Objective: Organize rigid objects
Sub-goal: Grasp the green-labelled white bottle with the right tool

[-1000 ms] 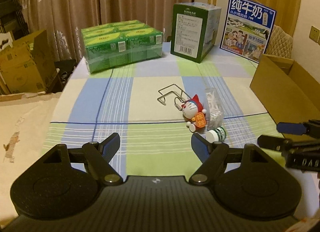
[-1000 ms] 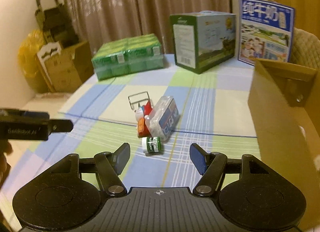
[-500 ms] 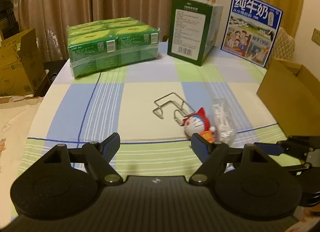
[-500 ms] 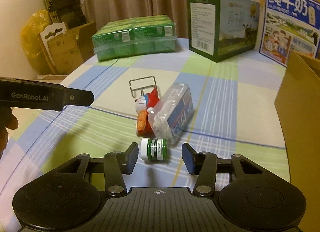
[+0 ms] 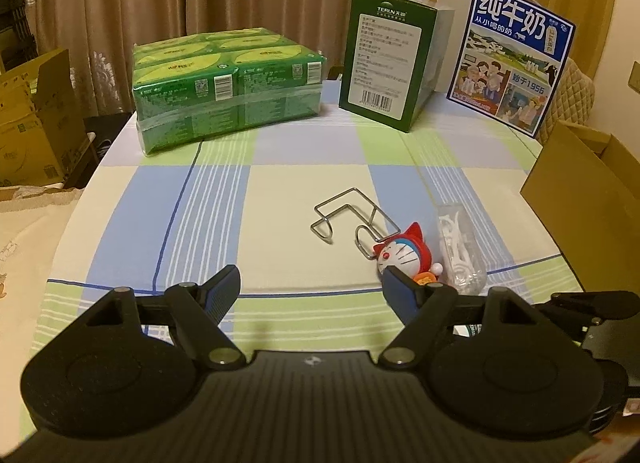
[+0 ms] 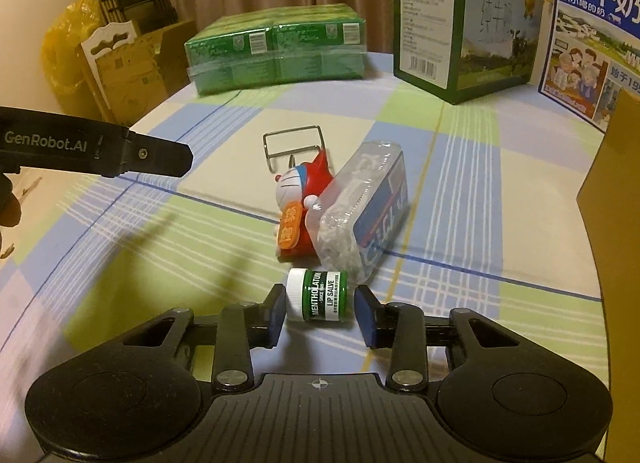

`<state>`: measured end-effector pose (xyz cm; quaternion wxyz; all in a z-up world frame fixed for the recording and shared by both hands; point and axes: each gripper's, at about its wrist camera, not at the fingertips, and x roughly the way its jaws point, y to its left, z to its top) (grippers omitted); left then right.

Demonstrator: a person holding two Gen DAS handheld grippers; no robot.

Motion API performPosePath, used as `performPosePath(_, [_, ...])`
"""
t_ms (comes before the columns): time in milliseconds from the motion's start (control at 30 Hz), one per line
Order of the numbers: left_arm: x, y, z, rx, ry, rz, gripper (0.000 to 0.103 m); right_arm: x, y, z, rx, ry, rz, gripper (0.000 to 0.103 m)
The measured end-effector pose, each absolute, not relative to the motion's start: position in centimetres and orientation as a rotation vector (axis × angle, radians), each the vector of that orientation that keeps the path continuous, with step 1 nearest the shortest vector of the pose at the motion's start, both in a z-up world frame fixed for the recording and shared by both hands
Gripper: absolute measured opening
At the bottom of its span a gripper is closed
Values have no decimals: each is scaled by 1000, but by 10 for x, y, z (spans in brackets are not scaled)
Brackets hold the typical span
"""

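A small green lip salve jar [image 6: 320,294] with a white cap lies on its side on the checked tablecloth. My right gripper [image 6: 320,309] straddles it, jaws narrowed; the left pad touches the cap, the right pad stands a little off. Behind the jar lie a red and blue cat figurine [image 6: 298,199], a clear floss-pick box [image 6: 366,215] and a wire hook [image 6: 294,145]. My left gripper [image 5: 310,287] is open and empty, hovering left of the figurine [image 5: 404,255], the floss-pick box [image 5: 458,249] and the wire hook [image 5: 352,219].
A green wrapped pack [image 5: 224,83], a green carton [image 5: 386,55] and a blue milk carton [image 5: 510,55] stand at the table's back. An open cardboard box [image 5: 576,179] stands at the right edge. More boxes [image 5: 32,115] sit off the table's left.
My right gripper has moved forward and down around the lip salve jar and its jaws have narrowed. My left gripper has moved forward a little and stays open.
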<state>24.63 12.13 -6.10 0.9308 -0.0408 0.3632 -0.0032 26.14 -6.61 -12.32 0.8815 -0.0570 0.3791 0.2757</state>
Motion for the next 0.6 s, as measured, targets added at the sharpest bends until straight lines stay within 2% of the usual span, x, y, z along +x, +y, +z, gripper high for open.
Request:
performPosePath(100, [247, 120, -63, -82, 751, -9, 74, 263, -65, -125, -118, 798, 576, 29])
performPosePath(600, [253, 104, -72, -78, 749, -68, 74, 279, -96, -115, -98, 820, 482, 28])
